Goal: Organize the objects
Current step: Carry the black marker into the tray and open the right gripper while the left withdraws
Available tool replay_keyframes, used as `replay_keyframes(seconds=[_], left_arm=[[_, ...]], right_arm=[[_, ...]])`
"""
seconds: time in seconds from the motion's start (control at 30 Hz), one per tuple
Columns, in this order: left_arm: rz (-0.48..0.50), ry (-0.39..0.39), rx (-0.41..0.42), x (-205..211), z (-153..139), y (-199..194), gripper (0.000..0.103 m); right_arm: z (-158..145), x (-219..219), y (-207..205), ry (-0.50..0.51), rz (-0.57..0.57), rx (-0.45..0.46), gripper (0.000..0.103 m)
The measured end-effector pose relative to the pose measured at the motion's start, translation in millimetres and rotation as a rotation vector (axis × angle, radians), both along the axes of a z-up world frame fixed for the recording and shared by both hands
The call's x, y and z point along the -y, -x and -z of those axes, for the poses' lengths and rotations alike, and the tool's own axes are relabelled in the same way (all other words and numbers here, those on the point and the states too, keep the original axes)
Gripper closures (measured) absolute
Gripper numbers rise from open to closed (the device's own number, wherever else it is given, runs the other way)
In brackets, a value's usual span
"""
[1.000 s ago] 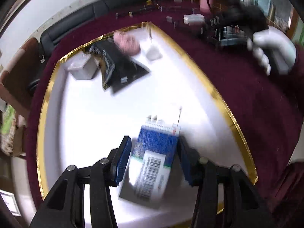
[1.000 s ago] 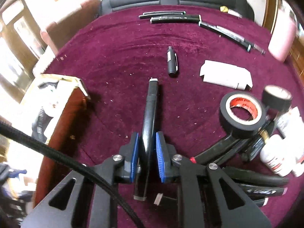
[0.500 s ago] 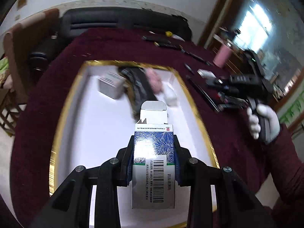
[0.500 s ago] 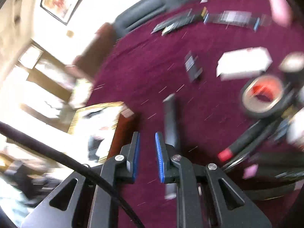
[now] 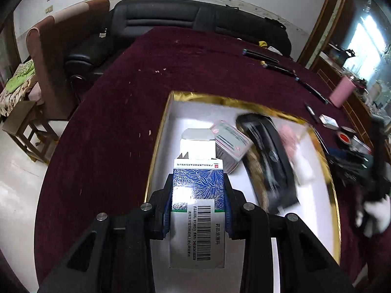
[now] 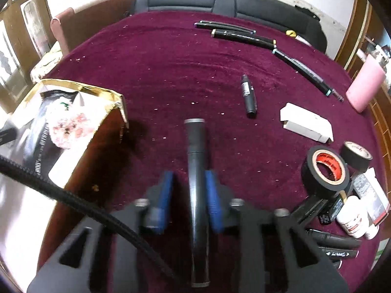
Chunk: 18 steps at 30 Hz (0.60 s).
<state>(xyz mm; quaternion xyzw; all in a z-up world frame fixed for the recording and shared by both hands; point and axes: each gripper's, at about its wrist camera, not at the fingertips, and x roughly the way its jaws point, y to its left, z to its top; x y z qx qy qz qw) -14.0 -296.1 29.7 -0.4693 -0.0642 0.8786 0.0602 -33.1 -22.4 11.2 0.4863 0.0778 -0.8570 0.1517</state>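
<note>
My left gripper (image 5: pixel 198 190) is shut on a blue and white medicine box (image 5: pixel 198 210) with a barcode, held above the left part of the gold-rimmed white tray (image 5: pixel 161 134). The tray holds a small pink and white box (image 5: pixel 229 144), a black packet (image 5: pixel 268 166) and a pink item (image 5: pixel 288 139). My right gripper (image 6: pixel 189 185) is open, its pads apart; a black marker (image 6: pixel 198 183) lies between them against the right pad, on the maroon cloth.
The tray also shows in the right wrist view (image 6: pixel 114 97) at left. On the cloth lie several black markers (image 6: pixel 244 36), a small black pen (image 6: pixel 249 95), a white box (image 6: pixel 305 122), two black tape rolls (image 6: pixel 325 171) and white bottles (image 6: pixel 352 219). A black sofa (image 5: pixel 195 19) stands behind.
My left gripper closed on the medicine box and lifted it, swinging left over the tray. My right gripper opened and let the black marker go onto the cloth.
</note>
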Motion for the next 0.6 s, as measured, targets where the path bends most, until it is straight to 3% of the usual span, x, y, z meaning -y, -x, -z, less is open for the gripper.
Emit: replay_keyframes(seconds=[0.13,0.37,0.6], left_arm=[[-0.025,-0.047,-0.015,6,-2,5,0.073],[-0.072,-0.17,-0.113,25,-32,-42,0.073],[-0.059,-0.25,-0.154,23,-40,-87,0.072]], right_arm=[[-1,-22,3,0.116,0.025,0.056,0.09],[5,-59,16,0.377,0.088,0.158,0.09],[-1,-30,9,0.214,0.035,0.094,0.09]])
